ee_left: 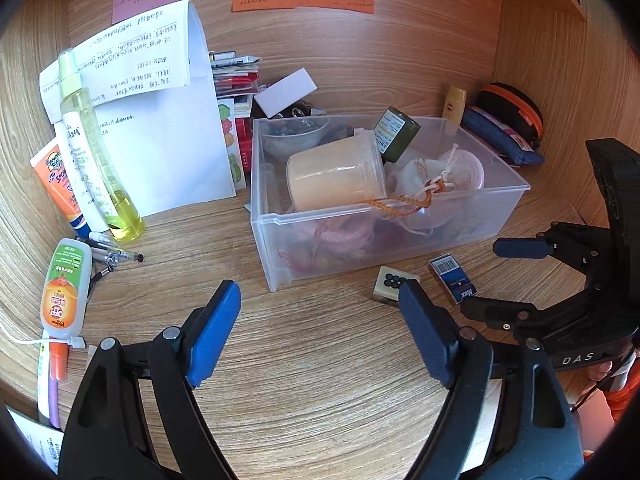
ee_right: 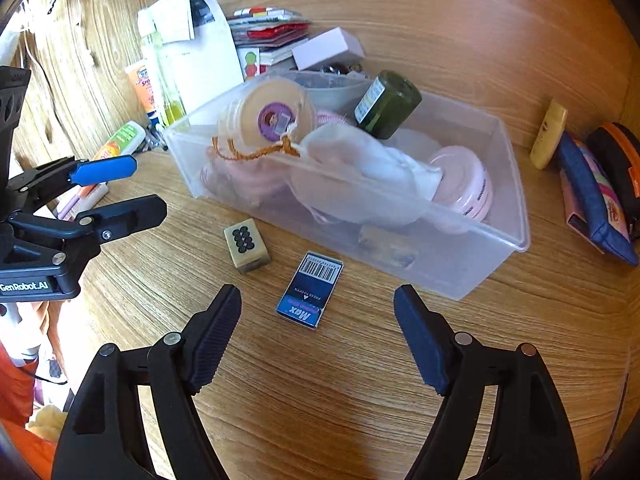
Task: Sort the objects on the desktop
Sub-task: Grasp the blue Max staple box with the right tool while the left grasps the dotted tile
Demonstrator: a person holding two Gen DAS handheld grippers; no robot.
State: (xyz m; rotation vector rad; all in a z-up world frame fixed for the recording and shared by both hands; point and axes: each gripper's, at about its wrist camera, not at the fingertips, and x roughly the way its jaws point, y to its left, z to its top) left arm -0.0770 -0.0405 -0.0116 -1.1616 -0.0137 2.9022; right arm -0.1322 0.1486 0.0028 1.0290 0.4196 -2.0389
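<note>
Only the right view shows the jar's [ee_right: 267, 114] purple label. The box [ee_right: 310, 289] lies before the bin [ee_right: 472, 264] — long axis toward it, tile [ee_right: 245, 245] beside. Both hand-held grippers [ee_left: 320, 332] [ee_right: 318, 332] released.

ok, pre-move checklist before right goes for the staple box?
1. Right gripper open, empty: ok.
2. Staple box flat on the desk, just ahead between the jaws: ok.
3. Mahjong tile apart from the box: ok.
4. Left gripper open, empty: ok.
5. Clear bin has room: cannot tell, already crowded.
6. Green jar leaning tilted in the bin, stable: cannot tell.
</note>
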